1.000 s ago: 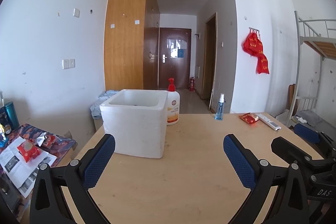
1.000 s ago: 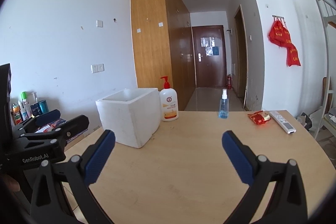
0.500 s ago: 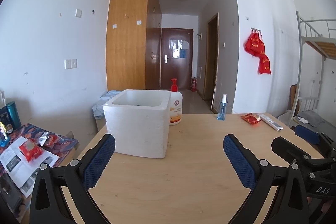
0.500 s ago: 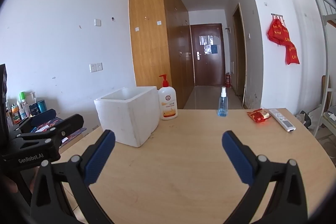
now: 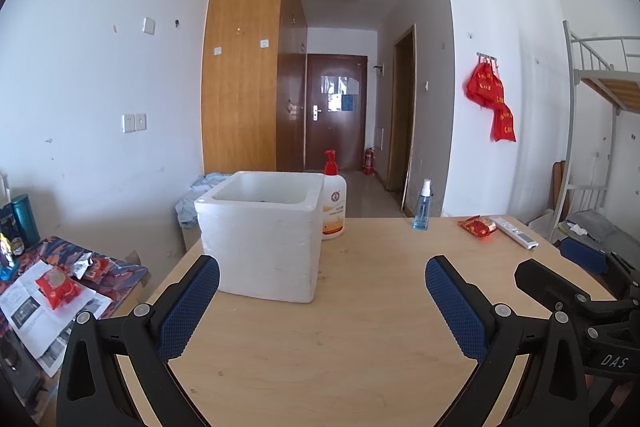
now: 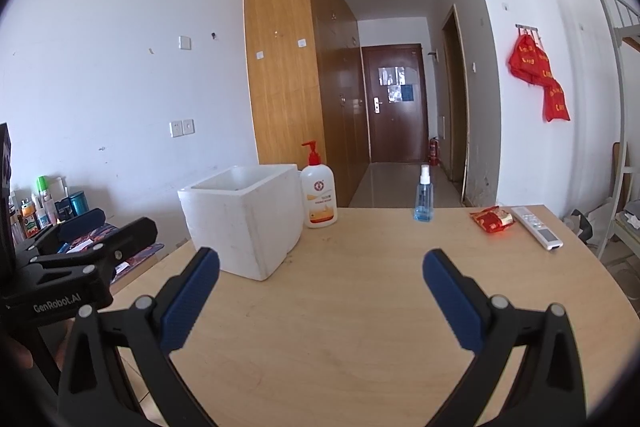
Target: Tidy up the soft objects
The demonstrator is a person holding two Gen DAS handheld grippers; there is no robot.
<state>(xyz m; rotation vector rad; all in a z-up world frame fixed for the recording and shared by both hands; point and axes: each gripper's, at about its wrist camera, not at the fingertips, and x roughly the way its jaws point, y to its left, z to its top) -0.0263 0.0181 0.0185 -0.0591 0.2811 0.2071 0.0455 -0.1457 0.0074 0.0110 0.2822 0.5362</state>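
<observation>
Left gripper [image 5: 322, 281], right gripper [image 6: 321, 275]: both wide open, empty. Red packet [image 6: 491, 219] far ahead-right of right gripper; approach low, pinch gently, carry to box [image 6: 244, 217] ahead-left.

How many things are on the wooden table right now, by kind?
Foam box: 1
Bottles: 2, pump bottle and spray bottle
Red snack packet: 1
Remote control: 1
Total: 5

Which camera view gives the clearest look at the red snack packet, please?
The right wrist view: the red snack packet lies larger and nearer its centre, beside the remote. The left wrist view shows it smaller.
</observation>
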